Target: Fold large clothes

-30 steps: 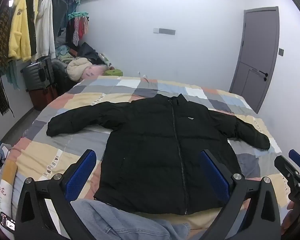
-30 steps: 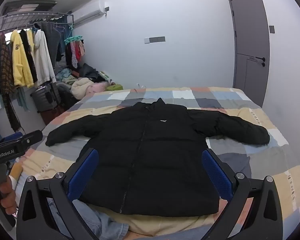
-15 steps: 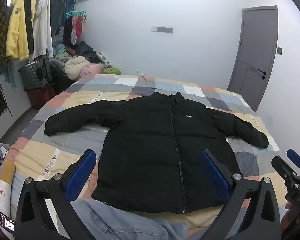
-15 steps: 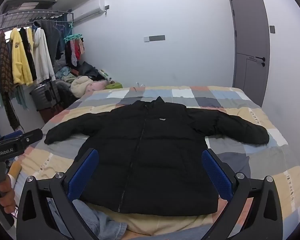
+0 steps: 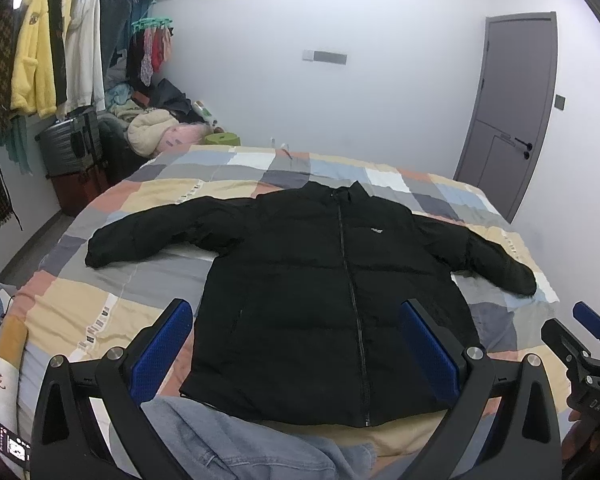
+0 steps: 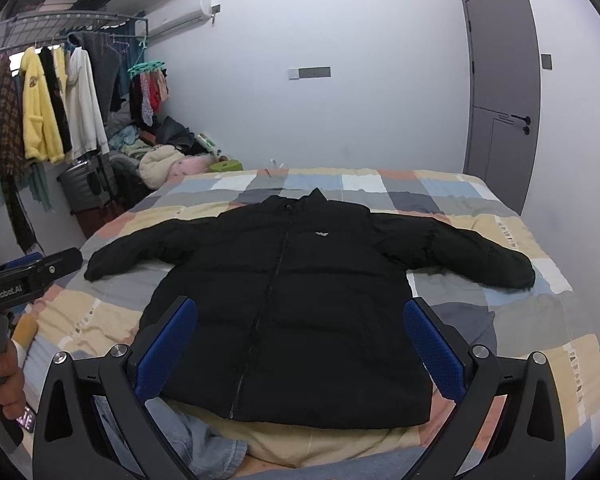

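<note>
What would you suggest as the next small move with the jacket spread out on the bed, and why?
Probably lower the left gripper to the left sleeve cuff: the black jacket lies flat, zipped, sleeves outstretched, and both grippers are open and hold nothing.

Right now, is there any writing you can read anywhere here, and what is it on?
"GenRobot.AI": on the side of the left gripper, seen from the right wrist.
"DAS": on the body of the right gripper, seen from the left wrist; it may be cut off.
Small white logo on the chest of the black jacket: too small to read.
Red characters on the bed sheet's edge: too blurred to read.
</note>
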Demonstrator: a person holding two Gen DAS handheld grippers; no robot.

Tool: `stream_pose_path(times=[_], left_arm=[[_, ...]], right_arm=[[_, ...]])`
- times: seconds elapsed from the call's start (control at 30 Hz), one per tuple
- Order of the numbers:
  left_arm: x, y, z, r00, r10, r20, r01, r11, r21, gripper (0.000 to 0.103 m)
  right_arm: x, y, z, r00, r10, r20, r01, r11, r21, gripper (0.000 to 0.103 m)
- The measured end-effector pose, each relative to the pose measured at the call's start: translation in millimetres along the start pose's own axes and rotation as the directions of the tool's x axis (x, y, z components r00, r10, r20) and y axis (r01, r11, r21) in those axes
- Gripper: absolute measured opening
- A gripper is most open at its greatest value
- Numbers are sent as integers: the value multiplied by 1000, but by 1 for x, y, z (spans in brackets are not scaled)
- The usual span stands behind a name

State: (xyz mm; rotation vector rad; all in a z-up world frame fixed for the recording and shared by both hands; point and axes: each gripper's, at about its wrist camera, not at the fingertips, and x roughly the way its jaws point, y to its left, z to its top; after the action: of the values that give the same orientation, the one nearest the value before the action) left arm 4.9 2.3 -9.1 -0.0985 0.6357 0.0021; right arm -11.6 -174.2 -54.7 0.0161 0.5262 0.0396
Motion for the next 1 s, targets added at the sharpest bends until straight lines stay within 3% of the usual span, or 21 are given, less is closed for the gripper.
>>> stream_pose_path(times=[1.0], left_arm=[[2,1,0,1000,3,-12,-3,1000,-4,103]], right_arm=[[1,-9,-2,1000,-8,1,8,999,31,103]])
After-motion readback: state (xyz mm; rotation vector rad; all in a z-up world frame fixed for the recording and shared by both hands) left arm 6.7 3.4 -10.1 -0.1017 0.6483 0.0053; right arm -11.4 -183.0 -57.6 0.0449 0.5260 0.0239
